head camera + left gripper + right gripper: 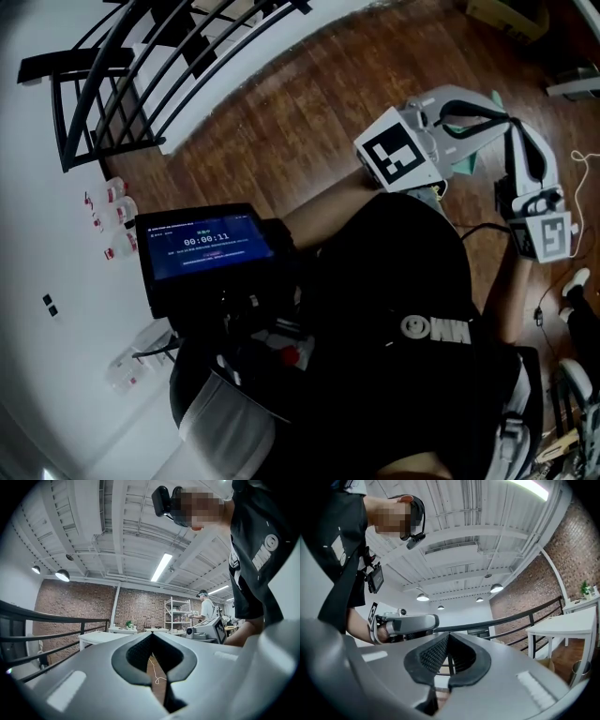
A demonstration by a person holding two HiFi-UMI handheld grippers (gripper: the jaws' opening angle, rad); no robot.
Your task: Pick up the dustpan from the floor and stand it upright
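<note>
Teal bit, probably the dustpan [465,157], peeks out on the wood floor [309,122] | left gripper [153,639] jaws pressed together, empty | right gripper [448,637] same, 0 held | both aim level, dustpan's below them, left looks nearer imo, long axis hidden

Bright ceiling strip light [161,566], heavy fisheye distortion.

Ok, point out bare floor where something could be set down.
Bare wood floor lies open between the black railing and the screen. The right edge is crowded, with a cardboard box and a shoe.
</note>
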